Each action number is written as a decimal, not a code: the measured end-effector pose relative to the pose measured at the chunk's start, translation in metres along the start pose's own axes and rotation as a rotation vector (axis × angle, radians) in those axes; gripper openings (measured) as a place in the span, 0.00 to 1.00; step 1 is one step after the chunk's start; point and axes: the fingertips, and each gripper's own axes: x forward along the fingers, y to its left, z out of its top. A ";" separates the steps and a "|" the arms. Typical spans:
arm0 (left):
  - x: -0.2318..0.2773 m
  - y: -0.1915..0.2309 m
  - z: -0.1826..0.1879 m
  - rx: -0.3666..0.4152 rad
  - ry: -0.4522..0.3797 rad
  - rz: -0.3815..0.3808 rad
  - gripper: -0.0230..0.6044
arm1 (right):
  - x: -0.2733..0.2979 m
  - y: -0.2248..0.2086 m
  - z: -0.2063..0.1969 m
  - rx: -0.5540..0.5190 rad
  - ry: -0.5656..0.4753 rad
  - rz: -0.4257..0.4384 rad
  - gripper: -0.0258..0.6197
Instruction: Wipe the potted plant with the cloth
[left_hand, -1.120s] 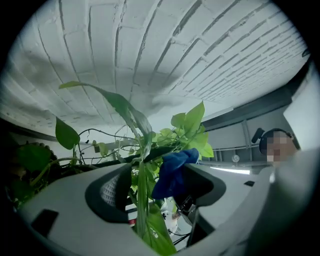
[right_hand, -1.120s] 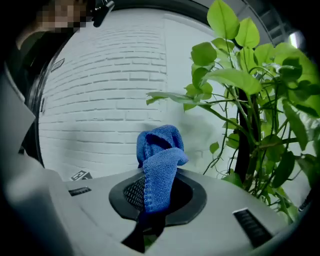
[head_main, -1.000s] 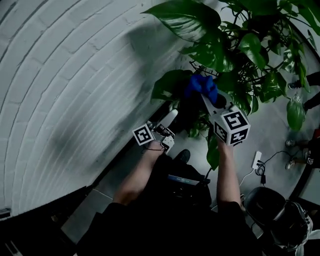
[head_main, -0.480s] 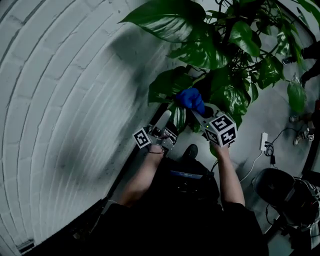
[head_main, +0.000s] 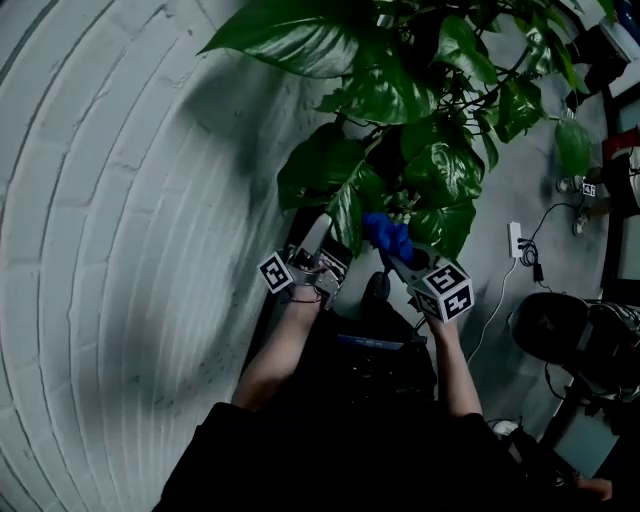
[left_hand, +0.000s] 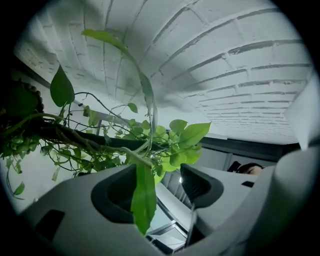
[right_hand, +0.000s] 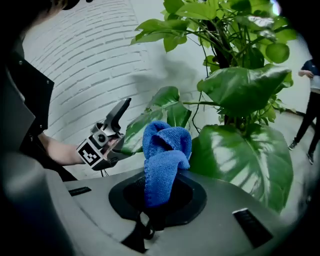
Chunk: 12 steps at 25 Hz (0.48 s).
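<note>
The potted plant (head_main: 420, 110) spreads broad glossy green leaves against the white brick wall. My left gripper (head_main: 322, 232) points up at a low leaf (head_main: 346, 215). In the left gripper view a narrow leaf (left_hand: 144, 200) hangs between the jaws of the left gripper (left_hand: 160, 187), close to the left pad and clear of the right one. These jaws have just been closing. My right gripper (head_main: 397, 252) is shut on a bunched blue cloth (head_main: 385, 232), which sits beside that low leaf. In the right gripper view the cloth (right_hand: 165, 155) stands up from the right gripper (right_hand: 159, 200), next to a big leaf (right_hand: 245, 160).
The brick wall (head_main: 130, 200) runs along the left. On the floor at the right lie a white power strip with cables (head_main: 515, 240) and a dark bag or seat (head_main: 560, 330). Another person (right_hand: 307, 120) stands beyond the plant.
The right gripper with the blue cloth has come down from the upper leaves to the low leaf by the left gripper. The left gripper has stayed put and rolled a little.
</note>
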 end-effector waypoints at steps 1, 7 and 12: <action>0.000 0.000 0.001 -0.004 0.001 0.000 0.49 | -0.008 0.002 0.000 0.011 -0.014 -0.007 0.12; -0.002 -0.001 0.005 -0.004 0.014 -0.003 0.49 | -0.082 0.019 0.090 -0.046 -0.291 -0.074 0.12; -0.001 -0.003 0.006 0.003 0.019 -0.008 0.49 | -0.084 -0.002 0.171 -0.235 -0.431 -0.175 0.12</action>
